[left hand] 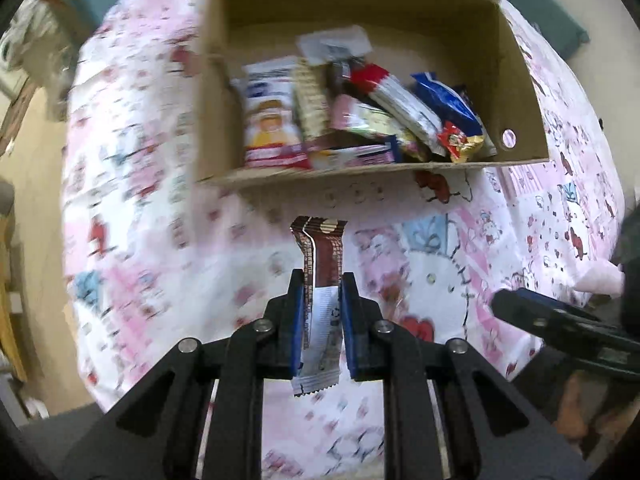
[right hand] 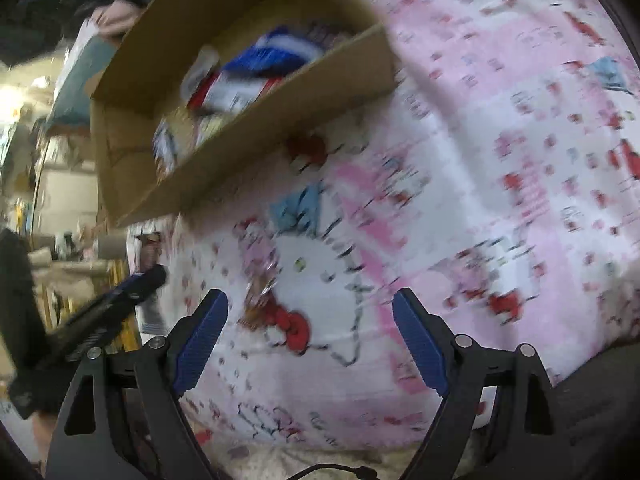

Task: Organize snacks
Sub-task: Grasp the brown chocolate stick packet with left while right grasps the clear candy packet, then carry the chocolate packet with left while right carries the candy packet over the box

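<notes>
My left gripper (left hand: pixel 322 278) is shut on a brown-and-white snack bar (left hand: pixel 324 248), which it holds upright above the patterned cloth, just in front of the cardboard box (left hand: pixel 360 172). Several wrapped snacks (left hand: pixel 360 116) lie inside the box. The right wrist view shows the same bar (right hand: pixel 149 246) at the far left, between the left gripper's fingers (right hand: pixel 140 282). My right gripper (right hand: pixel 311 295) stands open over the cloth with nothing between its pads. Its tip (left hand: pixel 516 306) enters the left wrist view from the right. The box (right hand: pixel 280 120) lies up and to the left of it.
A pink-and-white cartoon-print cloth (left hand: pixel 480 240) covers the whole surface and drops off at the near edge. A teal cushion (left hand: pixel 560 20) lies beyond the box. Blurred room clutter (right hand: pixel 48 200) shows past the cloth's left side.
</notes>
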Demonstrator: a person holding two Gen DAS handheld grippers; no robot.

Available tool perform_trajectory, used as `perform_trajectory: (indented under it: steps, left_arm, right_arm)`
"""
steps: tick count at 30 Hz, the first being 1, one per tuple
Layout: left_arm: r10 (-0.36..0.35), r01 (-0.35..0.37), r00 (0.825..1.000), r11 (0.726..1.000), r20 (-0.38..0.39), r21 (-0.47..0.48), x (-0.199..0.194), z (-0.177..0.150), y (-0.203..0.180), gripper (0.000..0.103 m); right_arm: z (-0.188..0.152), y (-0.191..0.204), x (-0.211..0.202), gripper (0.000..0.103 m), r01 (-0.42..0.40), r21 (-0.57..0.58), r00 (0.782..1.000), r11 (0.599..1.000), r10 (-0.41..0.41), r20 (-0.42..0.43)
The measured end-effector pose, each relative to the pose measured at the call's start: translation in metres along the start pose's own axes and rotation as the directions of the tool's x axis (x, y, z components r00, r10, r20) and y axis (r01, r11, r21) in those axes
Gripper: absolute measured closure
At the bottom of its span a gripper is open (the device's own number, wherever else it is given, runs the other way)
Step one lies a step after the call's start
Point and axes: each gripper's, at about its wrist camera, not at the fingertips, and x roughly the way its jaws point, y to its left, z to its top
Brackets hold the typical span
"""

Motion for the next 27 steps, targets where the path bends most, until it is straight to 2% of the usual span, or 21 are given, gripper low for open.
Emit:
perform_trajectory:
  steps: [3, 5, 9, 11, 13, 14, 15, 16, 17, 22, 27]
  left_arm:
    - [0.025, -0.024, 0.999, 0.998, 0.027, -0.051, -0.018, -0.013, 0.022, 0.089]
    - [0.082, -0.076, 0.995, 0.993, 0.061, -0.092, -0.028, -0.026, 0.036, 0.089]
    - [0.086, -0.073, 0.994, 0.983, 0.067, -0.169, -0.026, -0.036, 0.052, 0.089]
    - [0.098, -0.085, 0.993, 0.980, 0.063, -0.178, -0.024, -0.037, 0.056, 0.089]
    - [0.109, -0.095, 0.991, 0.980, 0.074, -0.172, -0.025, -0.036, 0.056, 0.089]
    - [0.115, -0.100, 0.990, 0.981, 0.083, -0.167, -0.027, -0.036, 0.055, 0.089]
    - [0.120, -0.104, 0.989, 0.981, 0.091, -0.164, -0.028, -0.036, 0.054, 0.089]
    - [0.118, -0.101, 0.988, 0.981, 0.095, -0.165, -0.030, -0.036, 0.054, 0.089]
    - [0.108, -0.090, 0.989, 0.982, 0.097, -0.166, -0.031, -0.035, 0.053, 0.089]
    - [0.094, -0.077, 0.990, 0.985, 0.107, -0.154, -0.032, -0.032, 0.048, 0.089]
    - [0.099, -0.082, 0.989, 0.985, 0.109, -0.154, -0.033, -0.032, 0.046, 0.089]
  right_arm:
    - [-0.004, 0.018, 0.021, 0.023, -0.020, -0.030, 0.998, 0.999, 0.018, -0.055]
    - [-0.008, 0.030, 0.037, 0.027, -0.029, -0.023, 0.996, 0.999, 0.027, -0.086]
    - [-0.018, 0.066, 0.064, 0.031, 0.118, -0.147, 0.991, 0.982, -0.126, -0.046]
    - [-0.024, 0.078, 0.076, 0.041, 0.167, -0.215, 0.984, 0.962, -0.176, -0.022]
    - [-0.029, 0.088, 0.086, 0.044, 0.227, -0.277, 0.972, 0.934, -0.237, -0.001]
    - [-0.032, 0.091, 0.088, 0.053, 0.252, -0.302, 0.966, 0.919, -0.259, 0.019]
    - [-0.035, 0.094, 0.090, 0.074, 0.283, -0.336, 0.958, 0.898, -0.284, 0.050]
    - [-0.038, 0.097, 0.091, 0.085, 0.309, -0.361, 0.950, 0.880, -0.304, 0.071]
    - [-0.038, 0.098, 0.091, 0.085, 0.309, -0.373, 0.950, 0.875, -0.303, 0.077]
    - [-0.035, 0.087, 0.077, 0.085, 0.221, -0.322, 0.975, 0.921, -0.213, 0.058]
    - [-0.028, 0.080, 0.055, 0.085, 0.176, -0.285, 0.984, 0.942, -0.162, 0.072]
